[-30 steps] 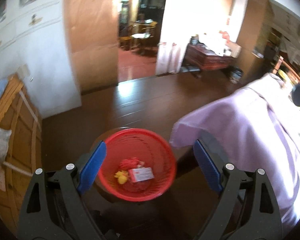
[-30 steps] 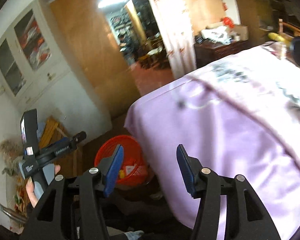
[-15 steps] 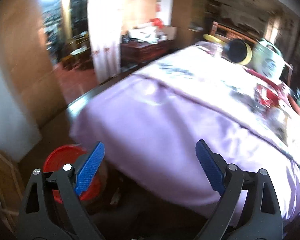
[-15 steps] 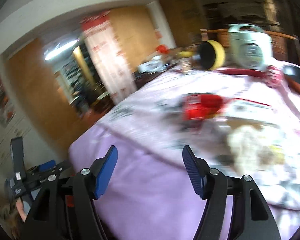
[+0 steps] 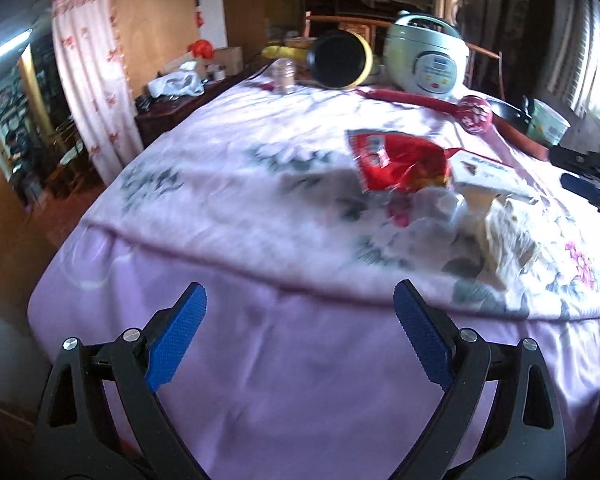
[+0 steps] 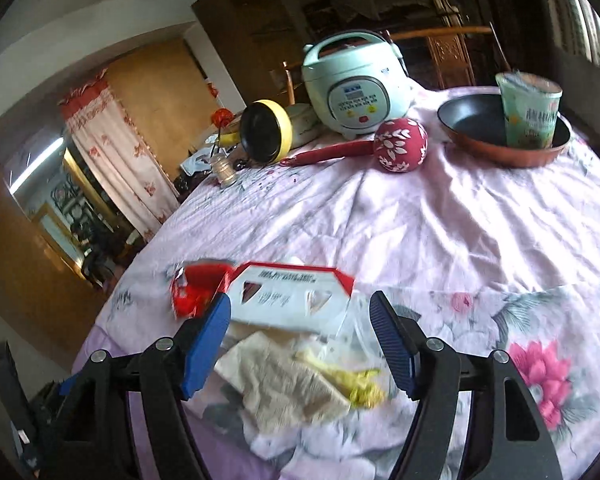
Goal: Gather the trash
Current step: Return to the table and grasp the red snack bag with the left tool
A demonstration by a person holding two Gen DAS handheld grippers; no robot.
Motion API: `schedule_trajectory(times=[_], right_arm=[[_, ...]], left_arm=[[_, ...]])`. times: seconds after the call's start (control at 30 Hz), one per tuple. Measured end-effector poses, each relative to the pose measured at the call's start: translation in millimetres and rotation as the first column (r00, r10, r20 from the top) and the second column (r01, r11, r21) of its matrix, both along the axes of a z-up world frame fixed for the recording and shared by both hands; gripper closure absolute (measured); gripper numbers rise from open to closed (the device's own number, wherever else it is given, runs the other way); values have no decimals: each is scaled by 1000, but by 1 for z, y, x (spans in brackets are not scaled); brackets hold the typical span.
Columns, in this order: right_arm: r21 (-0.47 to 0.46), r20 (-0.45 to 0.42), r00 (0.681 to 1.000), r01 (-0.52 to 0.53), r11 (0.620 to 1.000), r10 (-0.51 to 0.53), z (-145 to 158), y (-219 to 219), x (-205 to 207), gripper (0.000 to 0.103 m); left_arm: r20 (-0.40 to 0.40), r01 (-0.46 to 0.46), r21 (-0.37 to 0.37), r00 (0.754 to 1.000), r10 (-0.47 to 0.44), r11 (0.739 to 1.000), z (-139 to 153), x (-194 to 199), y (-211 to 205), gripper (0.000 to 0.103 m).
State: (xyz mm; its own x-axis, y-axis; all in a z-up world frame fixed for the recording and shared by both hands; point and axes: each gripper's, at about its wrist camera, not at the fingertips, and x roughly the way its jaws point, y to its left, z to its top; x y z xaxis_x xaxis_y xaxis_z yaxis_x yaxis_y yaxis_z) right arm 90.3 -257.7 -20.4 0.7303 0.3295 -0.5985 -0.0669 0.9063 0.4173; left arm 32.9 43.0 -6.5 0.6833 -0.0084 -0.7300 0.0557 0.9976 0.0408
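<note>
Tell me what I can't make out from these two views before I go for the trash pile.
- Print on the white carton: too small and motion-blurred in both wrist views.
- Clear wrappers beside the red wrapper: smeared by blur, left wrist view; count unclear.
- Crumpled paper: its near edge is hidden behind the right gripper, whose jaws are opening, empty.
- Trash bin: outside both views.

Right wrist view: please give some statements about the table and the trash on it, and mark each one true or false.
1. The green cup stands in the frying pan. True.
2. The right gripper holds the white box. False: its opening jaws hold nothing.
3. The rice cooker stands on the tablecloth. True.
4. The red wrapper lies in the pan. False: it lies on the tablecloth beside the box.
</note>
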Motion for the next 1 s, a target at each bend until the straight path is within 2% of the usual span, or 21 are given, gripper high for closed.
schedule_trajectory(times=[0.17,0.43,0.53,0.6,0.7,0.77,0.87,1.0], right_arm=[[86,-57,998,17,996,-12,-23,-21,10,31],[66,-47,995,95,993,-92,-17,-30,-1,31],[72,-56,993,111,991,-108,-19,-37,0,31],[77,-68,991,118,990,-113,-21,-41,2,31],[86,-75,991,118,989,-112,-22,-44,3,31],[92,-73,991,117,989,-111,-21,-45,2,31],[107,-64,993,102,989,-95,-18,-43,0,31],[114,-50,996,80,990,-74,-14,-37,-4,31]], left_arm=[[7,33,14,999,-33,999,8,26,-23,12],[-18,118,-53,993,-119,992,32,110,-84,11],[-47,142,-40,989,-144,989,25,134,-109,11],[-77,125,-41,989,-127,991,15,153,-118,11],[-148,62,-32,987,-66,998,-7,176,-111,11],[-197,20,-11,980,-21,1000,-21,177,-95,11],[-206,-14,14,978,16,1000,-30,158,-63,11],[-223,-70,10,972,70,998,-39,121,-9,12]])
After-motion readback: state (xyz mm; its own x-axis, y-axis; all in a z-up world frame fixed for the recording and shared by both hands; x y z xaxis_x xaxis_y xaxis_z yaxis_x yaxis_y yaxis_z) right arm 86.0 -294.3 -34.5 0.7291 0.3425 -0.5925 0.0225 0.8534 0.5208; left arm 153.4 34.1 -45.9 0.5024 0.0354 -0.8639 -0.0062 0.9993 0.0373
